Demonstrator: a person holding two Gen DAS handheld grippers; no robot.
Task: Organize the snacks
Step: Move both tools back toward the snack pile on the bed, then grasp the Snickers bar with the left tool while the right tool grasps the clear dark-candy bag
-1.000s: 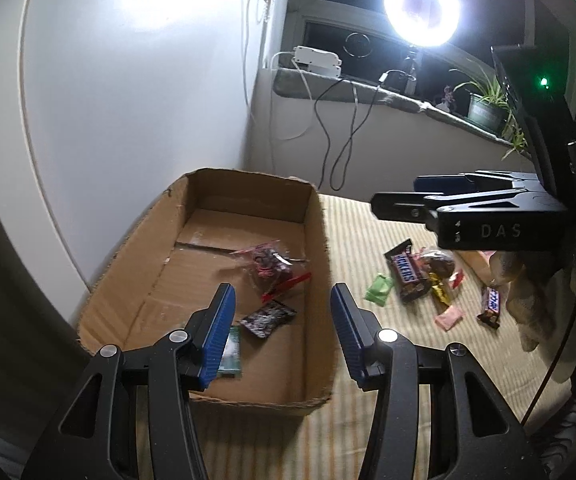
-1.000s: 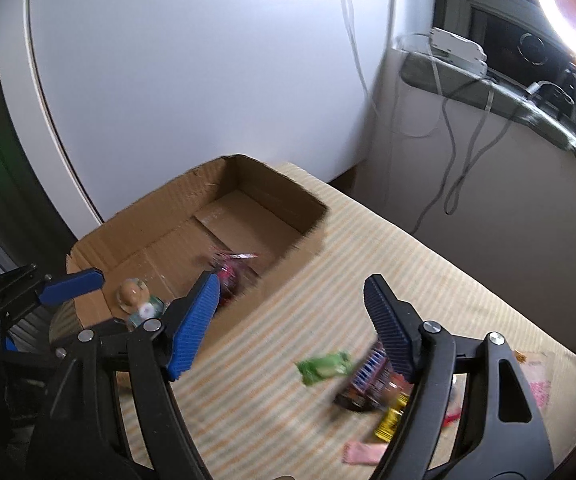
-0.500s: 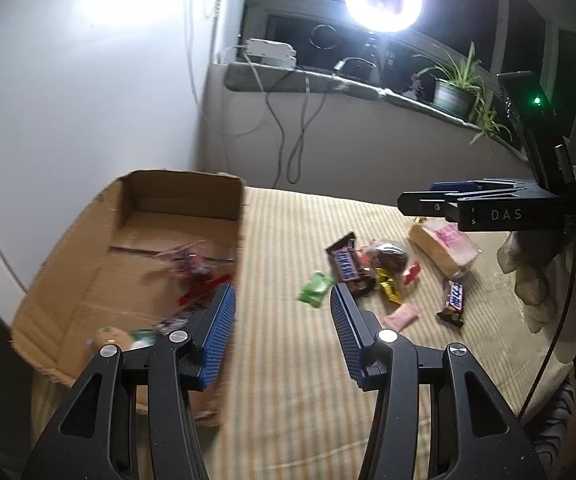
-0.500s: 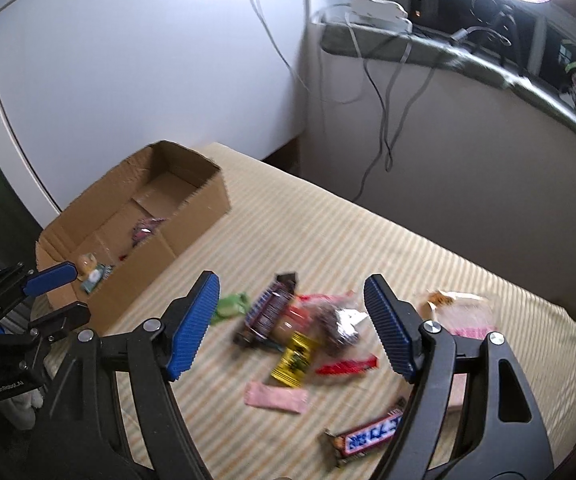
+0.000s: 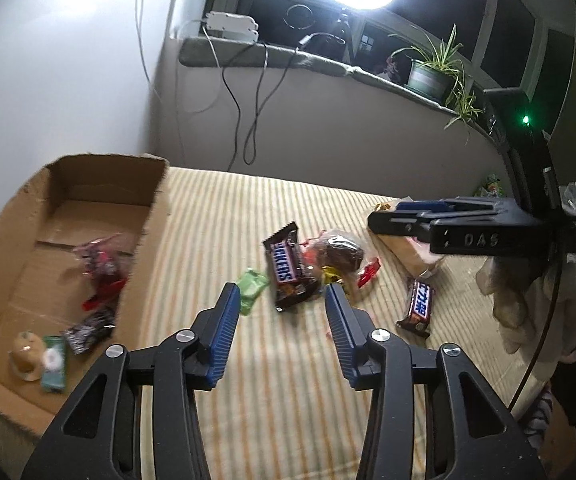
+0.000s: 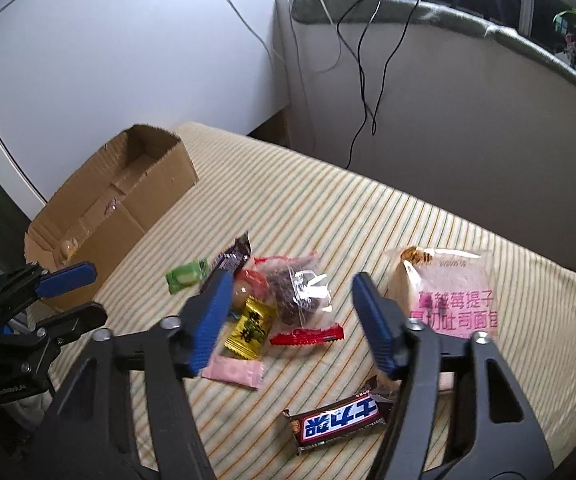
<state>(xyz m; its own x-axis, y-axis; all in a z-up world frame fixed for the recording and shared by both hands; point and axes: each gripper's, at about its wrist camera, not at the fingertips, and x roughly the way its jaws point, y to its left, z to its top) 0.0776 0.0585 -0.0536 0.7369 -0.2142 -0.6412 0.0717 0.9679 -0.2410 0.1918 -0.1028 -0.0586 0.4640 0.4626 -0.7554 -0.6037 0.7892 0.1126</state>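
Both views have been swung away from the brown cardboard box [image 5: 60,248] and over to the loose pile of snacks. The black left gripper with blue pads [image 5: 282,320] is held wide and empty. The black right gripper with blue pads [image 6: 291,312] is also wide and empty. It looks like a drop was just finished and a new pick is being lined up.

A few crinkly packets already lie in the box. On the soft striped cloth [image 6: 327,208] are left a shiny brown Snickers bar [image 5: 288,270], a small green candy [image 6: 186,276], a flat pink wrapper [image 6: 234,372], a yellow sweet [image 6: 250,328] and a puffy clear bread bag [image 6: 451,292].
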